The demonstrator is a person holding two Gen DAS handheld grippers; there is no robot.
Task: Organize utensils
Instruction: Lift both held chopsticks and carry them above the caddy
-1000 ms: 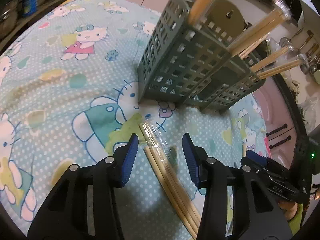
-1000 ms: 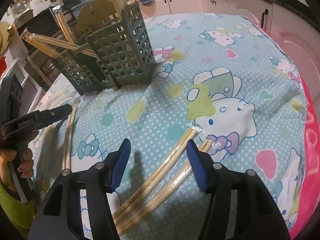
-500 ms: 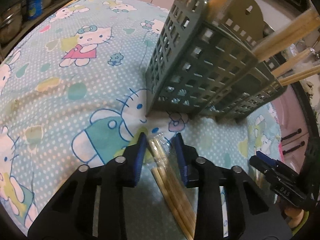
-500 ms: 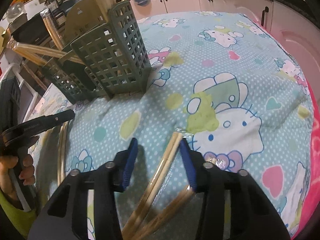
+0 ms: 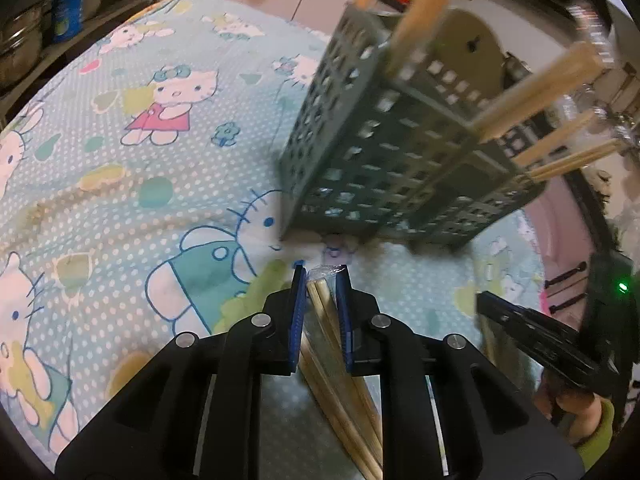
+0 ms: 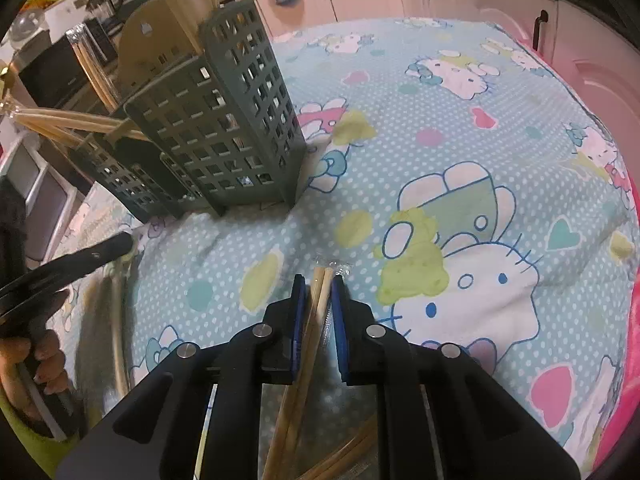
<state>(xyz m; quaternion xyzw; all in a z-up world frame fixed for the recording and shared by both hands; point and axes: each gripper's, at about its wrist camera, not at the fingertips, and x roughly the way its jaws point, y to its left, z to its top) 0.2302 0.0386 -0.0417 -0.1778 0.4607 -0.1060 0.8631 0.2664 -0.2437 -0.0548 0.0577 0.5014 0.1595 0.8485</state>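
Note:
My left gripper (image 5: 320, 276) is shut on a clear-wrapped pack of wooden chopsticks (image 5: 324, 304), just in front of the green lattice utensil holder (image 5: 384, 168). My right gripper (image 6: 320, 280) is shut on another wrapped chopstick pack (image 6: 316, 312), with the same holder (image 6: 224, 120) ahead to the left. Several chopstick packs stick out of the holder's compartments (image 5: 540, 80). More wooden chopsticks lie under my right gripper (image 6: 344, 456). Both packs' rear ends are hidden behind the gripper bodies.
The Hello Kitty cloth (image 6: 460, 160) covers the table. The right gripper's handle shows at the right of the left wrist view (image 5: 536, 336). The left gripper's handle and hand show at the left of the right wrist view (image 6: 60, 268). Pink cabinets (image 6: 580, 60) stand beyond the table.
Both grippers went from open around their chopstick packs to shut on them. Both moved forward, closer to the holder.

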